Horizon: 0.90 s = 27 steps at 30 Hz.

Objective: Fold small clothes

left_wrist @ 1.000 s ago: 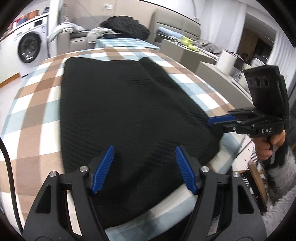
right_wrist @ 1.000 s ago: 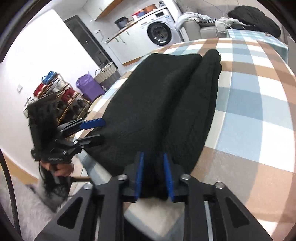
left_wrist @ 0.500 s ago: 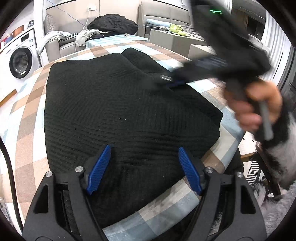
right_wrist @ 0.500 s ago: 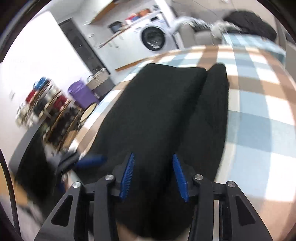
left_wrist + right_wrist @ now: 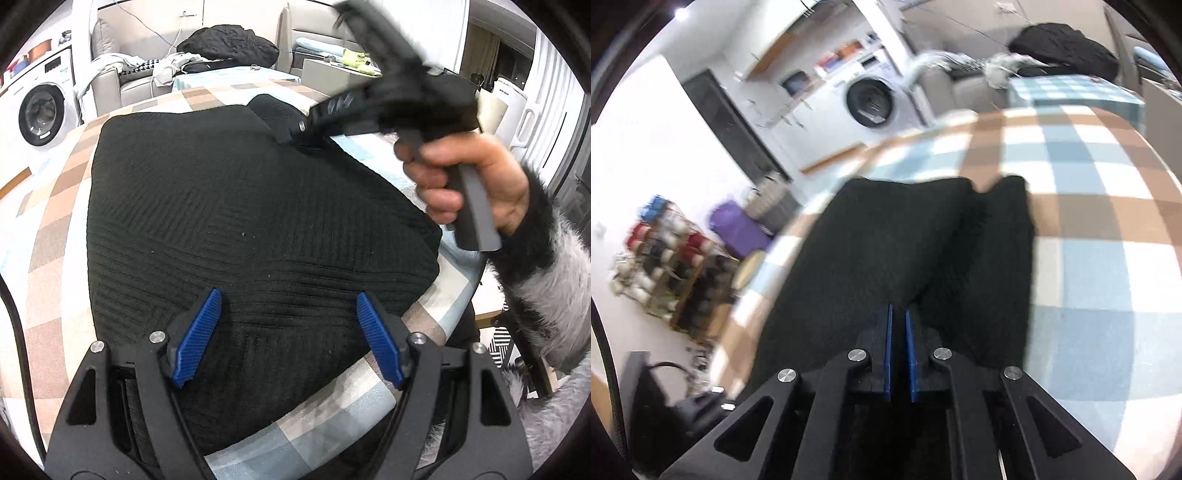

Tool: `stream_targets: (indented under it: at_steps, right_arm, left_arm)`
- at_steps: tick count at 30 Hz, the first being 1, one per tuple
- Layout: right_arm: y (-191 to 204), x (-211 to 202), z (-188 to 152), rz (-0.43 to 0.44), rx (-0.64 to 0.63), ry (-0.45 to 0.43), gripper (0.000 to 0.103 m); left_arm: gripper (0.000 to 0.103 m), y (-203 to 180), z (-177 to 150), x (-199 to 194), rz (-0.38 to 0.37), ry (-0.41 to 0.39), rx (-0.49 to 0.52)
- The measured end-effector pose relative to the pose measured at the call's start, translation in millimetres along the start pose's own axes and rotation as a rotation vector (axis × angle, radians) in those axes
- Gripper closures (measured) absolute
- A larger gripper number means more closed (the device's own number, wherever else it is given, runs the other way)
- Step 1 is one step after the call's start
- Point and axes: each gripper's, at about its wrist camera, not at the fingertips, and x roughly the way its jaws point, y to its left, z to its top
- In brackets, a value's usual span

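In the left wrist view, a white washing machine (image 5: 40, 114) stands at the upper left of the frame, beyond the checked tablecloth (image 5: 40, 236) that covers the table. A black knitted garment (image 5: 240, 221) lies spread over the middle of that cloth, filling most of the frame from the upper centre down to the lower edge. At the bottom centre the left gripper (image 5: 288, 339) hovers low over the garment's near hem with its blue fingers (image 5: 197, 336) set wide apart and nothing pinched between them. Toward the upper right, the right gripper (image 5: 291, 138) reaches in from the side, blurred, its tip down on the garment's far fold, held by a hand (image 5: 469, 181) in a fuzzy grey and black sleeve (image 5: 546, 280). In the right wrist view the garment (image 5: 894, 258) runs from the centre down to the gripper (image 5: 898, 325), whose blue pads are drawn almost together, a pinch of the black knit seeming caught between them.
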Motion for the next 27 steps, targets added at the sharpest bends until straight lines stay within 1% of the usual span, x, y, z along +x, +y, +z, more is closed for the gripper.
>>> stream_targets:
  at_steps: [1, 2, 4, 7, 9, 10, 12, 13, 14, 15, 16, 17, 18, 20, 21, 22, 23, 24, 25, 27]
  right_arm:
    - [-5, 6, 0, -0.03, 0.017, 0.017, 0.097]
    - [-9, 8, 0, -0.011, 0.048, 0.031, 0.097]
    - [-18, 5, 2, 0.06, 0.111, 0.024, 0.093]
    - [-16, 4, 6, 0.101, 0.122, 0.018, 0.086]
    - [-12, 8, 8, 0.126, 0.122, 0.037, 0.084]
    - [-15, 6, 8, 0.125, 0.13, 0.04, 0.083]
    - [-17, 3, 8, 0.087, 0.134, 0.027, 0.083]
    - [-18, -3, 7, 0.068, 0.138, 0.005, 0.083]
    - [-19, -8, 6, 0.075, 0.146, -0.01, 0.082]
    - [-22, -13, 6, 0.102, 0.162, -0.022, 0.077]
    - [-24, -18, 6, 0.15, 0.175, -0.033, 0.07]
    - [-22, -20, 7, 0.184, 0.167, -0.034, 0.065]
    - [-19, -19, 8, 0.185, 0.152, -0.032, 0.059]
    - [-9, -10, 11, 0.151, 0.105, -0.011, 0.059]
    - [-7, 1, 12, 0.151, 0.099, 0.005, 0.06]
    - [-8, 8, 13, 0.149, 0.104, 0.019, 0.064]
    - [-11, 17, 15, 0.136, 0.115, 0.04, 0.07]
    - [-15, 27, 17, 0.12, 0.137, 0.06, 0.083]
    - [-17, 30, 18, 0.114, 0.14, 0.062, 0.092]
    - [-11, 21, 20, 0.11, 0.097, 0.022, 0.094]
  left_arm:
    - [0.03, 1, 0, -1, 0.0, 0.002, 0.0]
    - [0.03, 1, 0, -1, -0.003, 0.002, -0.002]
    - [0.03, 3, 0, -4, -0.01, 0.001, -0.013]
    - [0.03, 8, 3, -6, -0.025, -0.006, -0.039]
    - [0.03, 10, 2, -6, -0.02, -0.008, -0.044]
    - [0.03, 11, 2, -6, -0.014, -0.007, -0.045]
    - [0.03, 12, 1, -6, -0.012, -0.005, -0.044]
    - [0.03, 12, 1, -5, -0.011, -0.006, -0.043]
    - [0.03, 10, 0, -5, -0.009, -0.005, -0.041]
    - [0.03, 9, 0, -3, -0.007, -0.004, -0.037]
    - [0.03, 8, 0, -3, -0.007, -0.004, -0.033]
    - [0.03, 7, 0, -2, -0.005, -0.004, -0.029]
    - [0.03, 6, 1, -1, -0.003, -0.003, -0.027]
    - [0.03, 5, 1, -1, -0.002, -0.003, -0.025]
    - [0.03, 4, 0, -1, -0.002, -0.003, -0.025]
    - [0.03, 4, 0, -2, -0.003, -0.004, -0.026]
    - [0.03, 4, 0, -2, -0.003, -0.005, -0.027]
    - [0.03, 4, 0, -1, -0.002, -0.005, -0.027]
    - [0.03, 4, 0, -1, 0.0, -0.004, -0.027]
    - [0.03, 2, 0, -2, 0.001, -0.004, -0.021]
